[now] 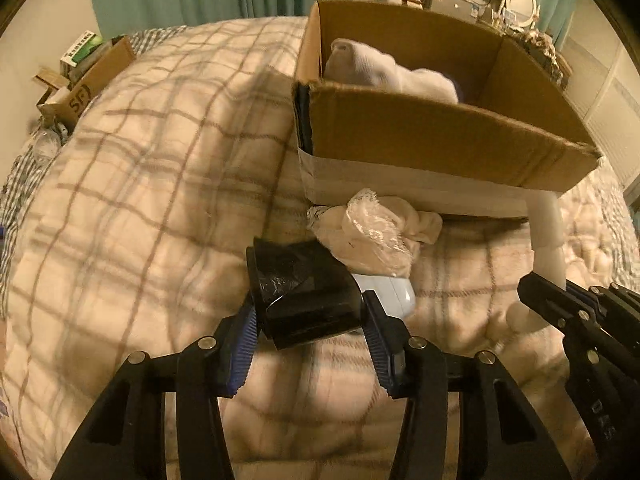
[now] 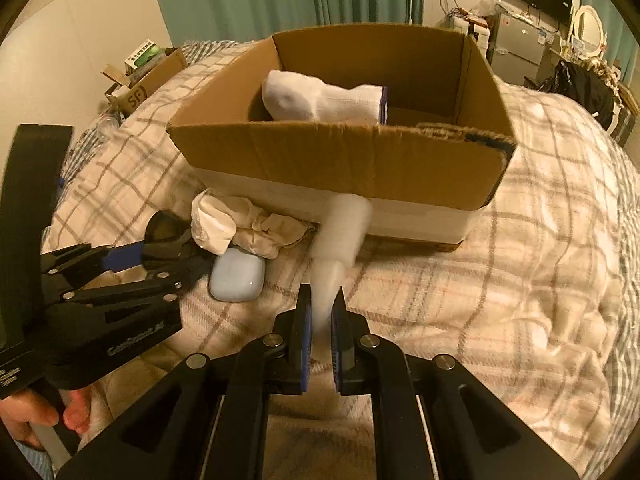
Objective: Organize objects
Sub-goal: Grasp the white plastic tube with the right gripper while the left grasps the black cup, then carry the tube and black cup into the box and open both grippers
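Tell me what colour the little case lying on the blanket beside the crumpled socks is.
Pale blue. The small case shows best in the right wrist view, lying on the plaid blanket.

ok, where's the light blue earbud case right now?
The light blue rounded earbud case lies on the plaid blanket, just under the crumpled cream sock before the cardboard box, left of centre in the right wrist view.

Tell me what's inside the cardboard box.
In the cardboard box: a white sock with something dark blue beside it. The near wall hides much of the floor, so anything lower down can't be seen.
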Available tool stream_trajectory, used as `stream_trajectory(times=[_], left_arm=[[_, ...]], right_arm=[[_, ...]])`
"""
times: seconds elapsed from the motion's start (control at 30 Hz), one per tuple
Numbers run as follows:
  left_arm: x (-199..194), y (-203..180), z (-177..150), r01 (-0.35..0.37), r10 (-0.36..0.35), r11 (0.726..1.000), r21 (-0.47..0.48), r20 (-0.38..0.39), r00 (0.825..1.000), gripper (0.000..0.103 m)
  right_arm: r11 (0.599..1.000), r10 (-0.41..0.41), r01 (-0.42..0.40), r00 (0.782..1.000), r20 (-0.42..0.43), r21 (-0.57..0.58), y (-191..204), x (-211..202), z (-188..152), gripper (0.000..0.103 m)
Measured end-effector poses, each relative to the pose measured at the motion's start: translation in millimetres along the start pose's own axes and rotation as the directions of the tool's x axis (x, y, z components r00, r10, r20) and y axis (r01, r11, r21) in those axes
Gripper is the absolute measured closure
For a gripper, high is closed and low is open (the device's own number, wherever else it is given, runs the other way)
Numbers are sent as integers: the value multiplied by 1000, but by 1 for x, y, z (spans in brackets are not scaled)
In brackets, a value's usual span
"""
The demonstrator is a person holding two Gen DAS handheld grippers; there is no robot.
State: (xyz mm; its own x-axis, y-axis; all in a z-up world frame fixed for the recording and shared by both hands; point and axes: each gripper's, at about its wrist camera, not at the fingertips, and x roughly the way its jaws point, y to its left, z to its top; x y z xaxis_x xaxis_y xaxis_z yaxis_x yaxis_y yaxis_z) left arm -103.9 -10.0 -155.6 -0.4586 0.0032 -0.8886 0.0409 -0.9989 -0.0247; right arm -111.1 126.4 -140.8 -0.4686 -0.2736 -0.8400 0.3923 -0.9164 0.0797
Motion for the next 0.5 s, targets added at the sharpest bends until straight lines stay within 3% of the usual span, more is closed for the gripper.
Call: stream_trajectory(times=[0.2, 0.5], left_arm=[[-38, 2, -9, 12, -11, 1000, -11, 18, 1000, 53], [-112, 1, -18, 30, -31, 1000, 6, 122, 992, 53]], right_arm=[[1000, -10, 10, 999, 36, -3, 10, -31, 1, 96], [1000, -9, 9, 992, 127, -1, 26, -100, 3, 96]])
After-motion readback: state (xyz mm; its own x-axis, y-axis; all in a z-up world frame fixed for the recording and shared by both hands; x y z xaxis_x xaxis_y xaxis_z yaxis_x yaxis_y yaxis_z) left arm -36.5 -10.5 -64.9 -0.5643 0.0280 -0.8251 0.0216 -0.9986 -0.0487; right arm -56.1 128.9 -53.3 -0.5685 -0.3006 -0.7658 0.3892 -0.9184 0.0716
